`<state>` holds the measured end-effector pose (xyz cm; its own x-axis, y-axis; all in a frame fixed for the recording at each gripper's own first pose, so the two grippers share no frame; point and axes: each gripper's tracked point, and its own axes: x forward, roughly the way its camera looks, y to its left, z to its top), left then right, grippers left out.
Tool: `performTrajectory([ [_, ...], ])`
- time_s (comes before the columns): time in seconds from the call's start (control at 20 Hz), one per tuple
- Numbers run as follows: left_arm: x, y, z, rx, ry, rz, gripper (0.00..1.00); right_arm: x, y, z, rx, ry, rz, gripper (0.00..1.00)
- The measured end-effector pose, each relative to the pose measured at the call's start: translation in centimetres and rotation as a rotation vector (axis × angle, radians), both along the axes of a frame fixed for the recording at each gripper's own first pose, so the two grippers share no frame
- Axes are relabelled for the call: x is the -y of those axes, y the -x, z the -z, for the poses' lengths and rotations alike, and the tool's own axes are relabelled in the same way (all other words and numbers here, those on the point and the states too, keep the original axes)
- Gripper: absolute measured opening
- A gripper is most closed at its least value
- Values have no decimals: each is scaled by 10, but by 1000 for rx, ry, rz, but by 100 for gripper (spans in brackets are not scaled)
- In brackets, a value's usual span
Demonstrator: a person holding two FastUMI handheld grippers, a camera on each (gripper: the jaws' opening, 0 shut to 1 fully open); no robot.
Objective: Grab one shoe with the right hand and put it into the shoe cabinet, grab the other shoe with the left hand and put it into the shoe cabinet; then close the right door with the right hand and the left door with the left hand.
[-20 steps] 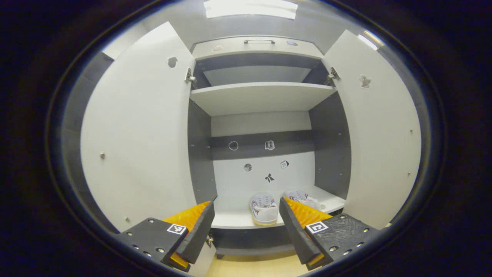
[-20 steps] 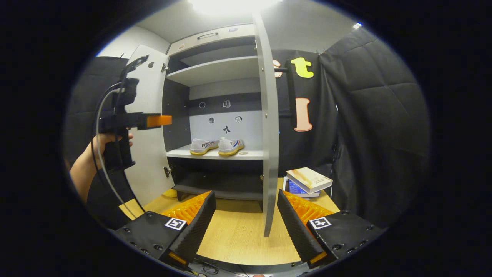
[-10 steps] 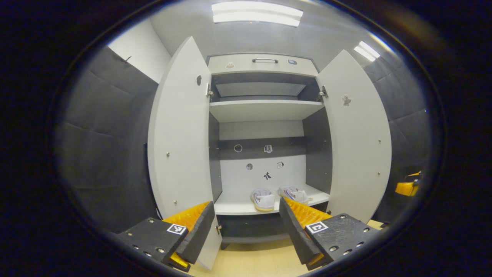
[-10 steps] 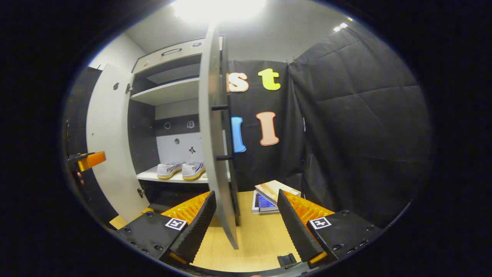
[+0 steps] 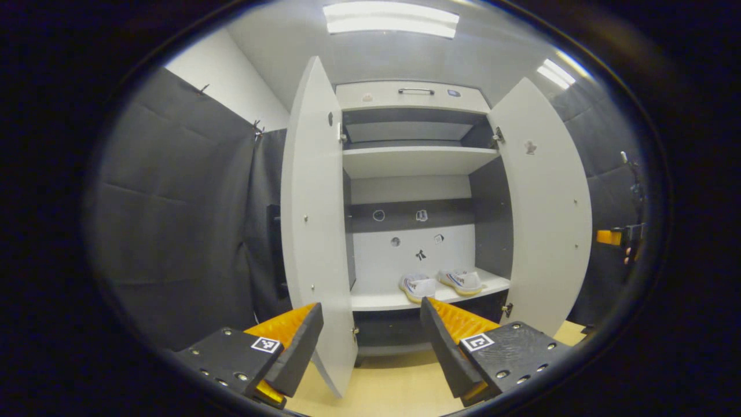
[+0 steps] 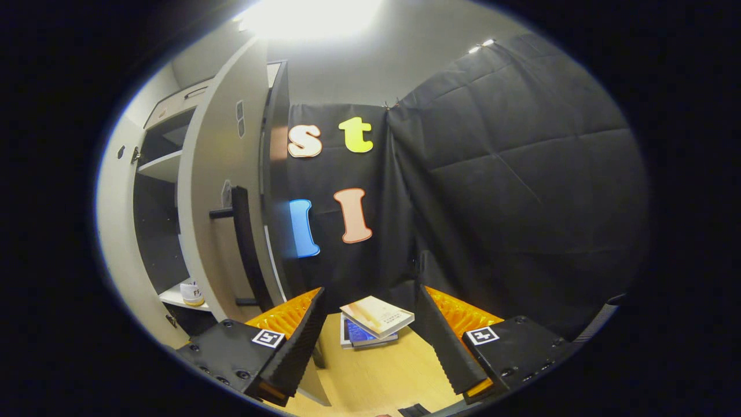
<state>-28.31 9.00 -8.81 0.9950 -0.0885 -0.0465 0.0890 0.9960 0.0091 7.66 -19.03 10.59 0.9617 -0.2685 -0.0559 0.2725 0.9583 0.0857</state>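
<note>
We see both shoes (image 5: 443, 282) sitting side by side on the lower shelf (image 5: 382, 300) inside the shoe cabinet (image 5: 414, 95), so we think the putting-in part is done and the door-closing part is what comes now. Our left gripper (image 5: 370, 347) has its fingers spread wide and holds nothing; it hangs in front of the open cabinet, with the edge of the left door (image 5: 315, 231) just beside it. Our right gripper (image 6: 367, 339) is spread wide too, and empty. It is out past the right door (image 6: 217, 197), looking at the door's outer side, where a dark handle (image 6: 246, 246) runs up and down. One shoe peeks out from behind that door, low down. Some books (image 6: 373, 321) lie on the floor (image 6: 370, 376) near the cloth wall. We think the right door goes first: the right gripper needs to get to the outer face or the handle and push the door toward the cabinet. We cannot quite tell how near the gripper is to the door, because the round picture bends things. Then the left gripper can swing its door shut.
</note>
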Motion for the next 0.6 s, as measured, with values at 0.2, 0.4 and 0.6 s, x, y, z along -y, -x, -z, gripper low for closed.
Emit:
performTrajectory([
  [0.2,-26,5,-8,18,-19,-42,96,-11,-14,-18,12,62,0,92],
  [0.4,-49,7,-12,31,-14,-74,97,-30,-19,-16,-4,127,0,95],
  [0.6,-73,8,-11,44,-10,-107,96,-52,-13,-20,-12,123,-23,90],
])
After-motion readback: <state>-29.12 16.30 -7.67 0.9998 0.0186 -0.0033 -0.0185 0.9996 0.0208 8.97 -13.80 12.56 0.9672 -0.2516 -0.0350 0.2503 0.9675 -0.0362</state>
